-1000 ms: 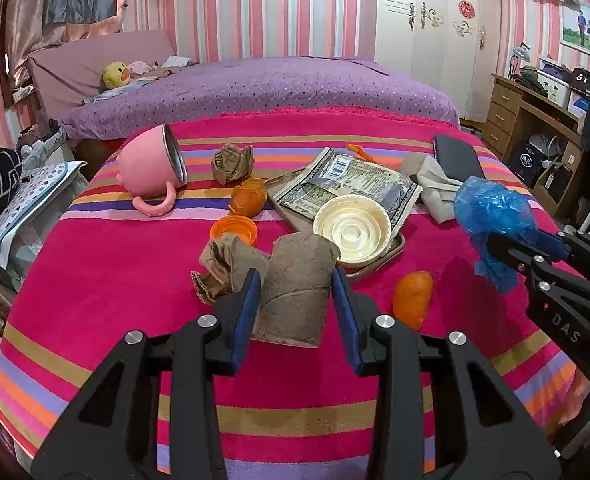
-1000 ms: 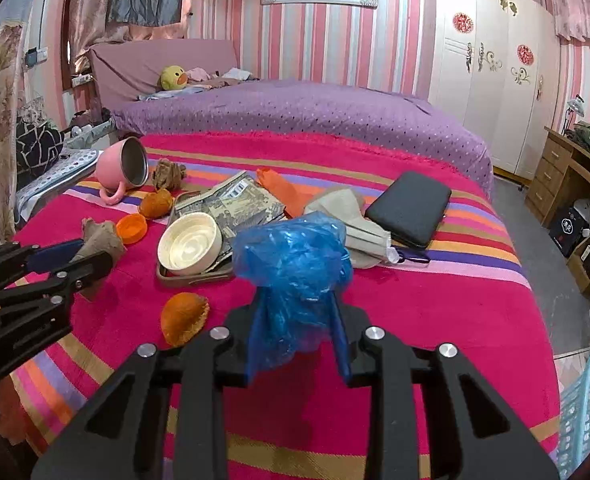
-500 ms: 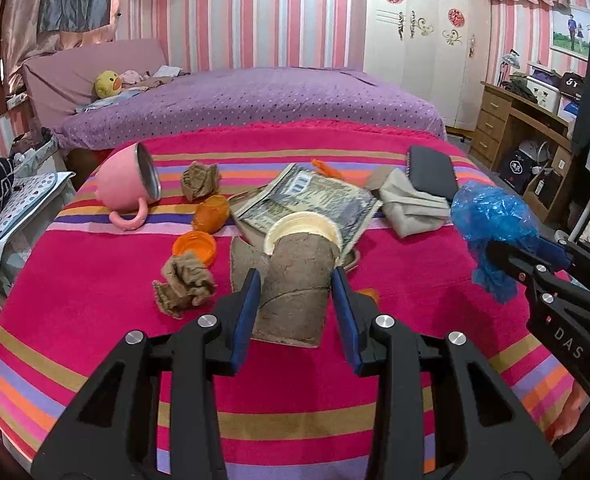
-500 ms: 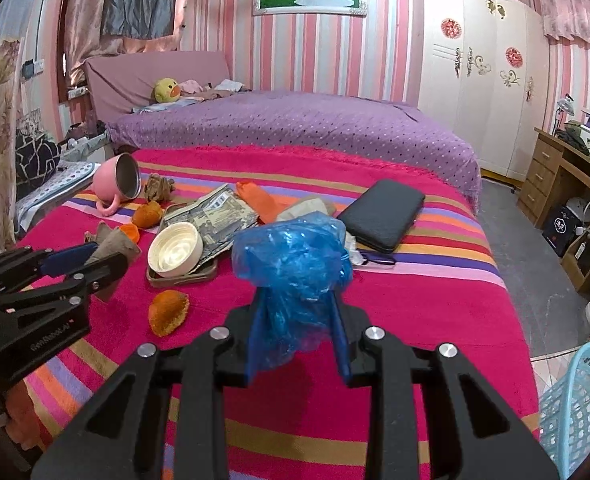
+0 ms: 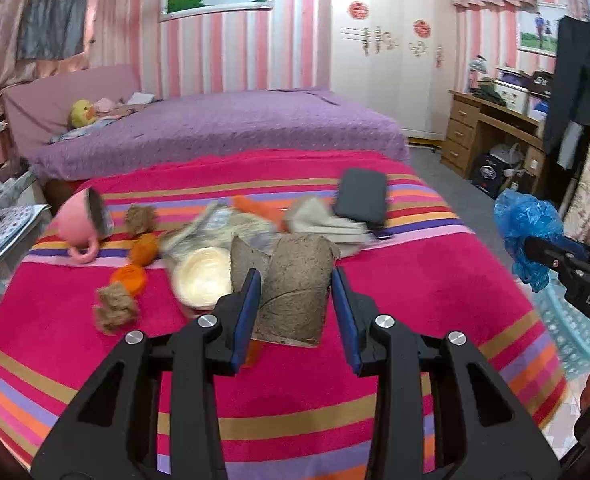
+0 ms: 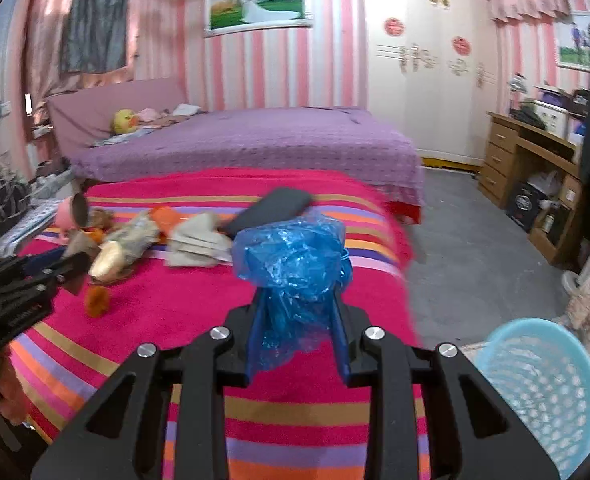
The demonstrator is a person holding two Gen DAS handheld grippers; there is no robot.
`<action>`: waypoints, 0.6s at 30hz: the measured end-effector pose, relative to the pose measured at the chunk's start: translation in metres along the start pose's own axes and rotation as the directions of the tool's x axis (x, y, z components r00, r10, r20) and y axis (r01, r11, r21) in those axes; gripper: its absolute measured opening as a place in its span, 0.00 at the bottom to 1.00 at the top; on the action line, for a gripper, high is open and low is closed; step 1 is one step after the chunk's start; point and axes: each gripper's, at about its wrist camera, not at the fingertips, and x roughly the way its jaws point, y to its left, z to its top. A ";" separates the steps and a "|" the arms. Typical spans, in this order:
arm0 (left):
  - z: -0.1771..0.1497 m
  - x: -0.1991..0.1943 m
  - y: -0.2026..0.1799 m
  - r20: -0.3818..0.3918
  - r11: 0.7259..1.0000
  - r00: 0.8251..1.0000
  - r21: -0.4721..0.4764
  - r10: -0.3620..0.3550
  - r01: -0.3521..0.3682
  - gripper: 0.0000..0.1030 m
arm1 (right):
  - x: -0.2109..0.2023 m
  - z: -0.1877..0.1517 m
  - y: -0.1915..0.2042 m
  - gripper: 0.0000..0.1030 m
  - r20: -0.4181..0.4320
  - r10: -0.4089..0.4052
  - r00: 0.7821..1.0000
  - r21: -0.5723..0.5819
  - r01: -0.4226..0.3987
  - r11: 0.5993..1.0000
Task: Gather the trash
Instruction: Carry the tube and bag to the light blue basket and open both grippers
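Note:
My left gripper [image 5: 295,300] is shut on a crushed brown cardboard roll [image 5: 293,284] and holds it above the striped blanket [image 5: 415,280]. My right gripper [image 6: 299,304] is shut on a crumpled blue plastic bag [image 6: 295,256], which also shows at the right of the left wrist view [image 5: 527,228]. A light blue mesh basket [image 6: 543,392] stands on the floor at the lower right, beside the bed. Left on the blanket are a brown paper wad [image 5: 115,312], an orange lid [image 5: 129,278], orange peel [image 5: 145,248] and a white bowl [image 5: 201,276].
A pink mug [image 5: 83,220] lies on its side at the left. A dark wallet [image 5: 361,198], a grey cloth [image 5: 323,220] and a printed packet lie mid-blanket. A purple bed [image 6: 247,140] is behind, a wooden desk [image 6: 535,172] at the right, grey floor [image 6: 467,248] between.
Both grippers have pulled back and up from the blanket and swung right, each still holding its item. The blue basket has come into the right wrist view.

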 end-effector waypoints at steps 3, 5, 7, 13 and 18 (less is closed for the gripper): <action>0.004 0.000 -0.033 0.008 0.999 0.999 0.014 -0.045 0.045 0.35 | -0.009 -0.008 -0.042 0.29 -0.018 -0.037 0.999 0.043 0.038 0.998; 0.006 0.001 -0.062 0.006 0.996 0.996 0.026 -0.084 0.084 0.35 | -0.015 -0.015 -0.070 0.29 -0.031 -0.079 0.996 0.060 0.080 0.995; 0.006 0.002 -0.086 0.001 0.992 0.993 0.039 -0.119 0.119 0.35 | -0.021 -0.023 -0.096 0.29 -0.042 -0.117 0.992 0.082 0.120 0.989; -0.001 0.014 -0.163 -0.045 0.972 0.974 0.073 -0.221 0.224 0.35 | -0.039 -0.047 -0.165 0.29 -0.068 -0.231 0.970 0.126 0.238 0.963; -0.013 0.022 -0.218 -0.096 0.950 0.956 0.120 -0.276 0.287 0.35 | -0.049 -0.067 -0.207 0.29 -0.101 -0.300 0.948 0.140 0.312 0.940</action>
